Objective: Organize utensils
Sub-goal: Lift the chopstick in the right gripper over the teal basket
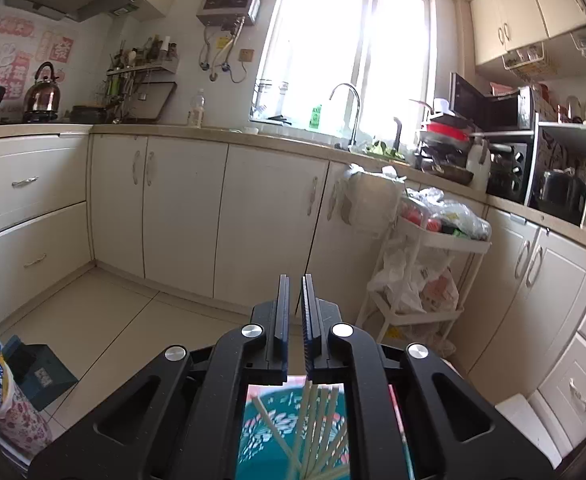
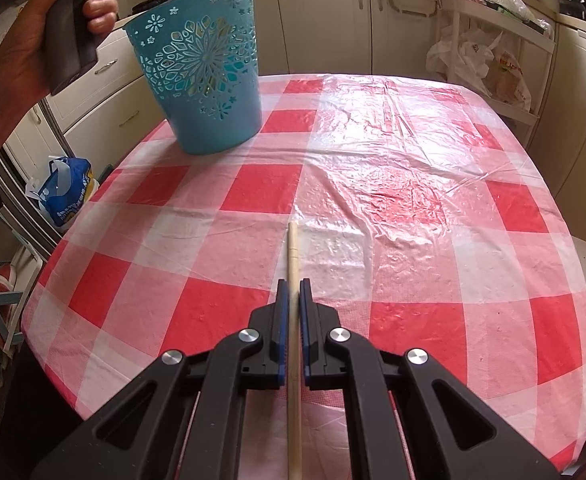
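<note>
A teal cut-out basket [image 2: 207, 80] stands at the far left of the red-and-white checked table [image 2: 413, 184]. My right gripper [image 2: 294, 286] is shut on a pale wooden chopstick [image 2: 293, 252], which runs lengthwise between the fingers and pokes out ahead, just above the cloth. My left gripper [image 1: 295, 280] is held high over the basket, its fingers nearly together with nothing between them. Under it, in the left wrist view, the basket [image 1: 265, 436] holds several pale chopsticks [image 1: 313, 420]. The hand holding the left gripper [image 2: 65, 20] shows at the upper left of the right wrist view.
White kitchen cabinets [image 1: 181, 208] and a counter with a sink tap [image 1: 351, 112] line the walls. A white trolley with bags [image 1: 421, 264] stands beyond the table. A blue bag [image 2: 63, 192] sits on the floor left of the table.
</note>
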`<state>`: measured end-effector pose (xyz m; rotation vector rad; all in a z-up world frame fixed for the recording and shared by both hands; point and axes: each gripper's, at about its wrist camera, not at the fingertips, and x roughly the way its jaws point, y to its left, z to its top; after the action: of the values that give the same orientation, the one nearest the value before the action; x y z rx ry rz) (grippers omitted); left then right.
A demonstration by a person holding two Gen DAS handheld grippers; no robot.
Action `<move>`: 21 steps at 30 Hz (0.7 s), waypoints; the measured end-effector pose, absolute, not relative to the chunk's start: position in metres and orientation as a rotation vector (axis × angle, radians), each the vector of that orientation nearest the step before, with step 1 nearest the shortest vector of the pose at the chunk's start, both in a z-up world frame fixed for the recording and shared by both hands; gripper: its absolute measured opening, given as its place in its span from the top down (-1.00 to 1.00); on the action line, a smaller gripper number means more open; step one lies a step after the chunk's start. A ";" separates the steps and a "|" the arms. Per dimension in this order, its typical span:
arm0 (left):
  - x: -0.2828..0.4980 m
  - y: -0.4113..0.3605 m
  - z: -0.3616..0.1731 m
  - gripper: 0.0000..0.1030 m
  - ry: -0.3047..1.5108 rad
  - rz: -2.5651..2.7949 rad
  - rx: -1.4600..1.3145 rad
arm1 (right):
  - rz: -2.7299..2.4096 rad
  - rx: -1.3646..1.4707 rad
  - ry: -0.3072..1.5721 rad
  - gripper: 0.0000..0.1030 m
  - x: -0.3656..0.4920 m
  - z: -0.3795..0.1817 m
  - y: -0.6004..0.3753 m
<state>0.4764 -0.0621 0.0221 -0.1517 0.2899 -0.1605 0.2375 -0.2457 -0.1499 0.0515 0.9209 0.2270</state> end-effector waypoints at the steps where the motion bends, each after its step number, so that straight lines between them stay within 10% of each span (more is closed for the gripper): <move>1: 0.472 -0.062 0.021 0.76 0.296 -0.165 -0.145 | 0.228 0.053 0.921 0.88 0.238 -0.150 -0.246; 6: 0.426 -0.051 0.017 -0.08 0.269 -0.147 -0.150 | 0.248 0.127 0.929 0.88 0.240 -0.150 -0.255; 21: 0.314 -0.016 -0.092 -0.53 0.515 -0.124 -0.150 | 0.409 0.526 0.766 0.88 0.247 -0.111 -0.281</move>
<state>0.3140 -0.0165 -0.0923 -0.1504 0.5147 -0.1243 0.2467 -0.2811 -0.1114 0.5261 0.7655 0.4094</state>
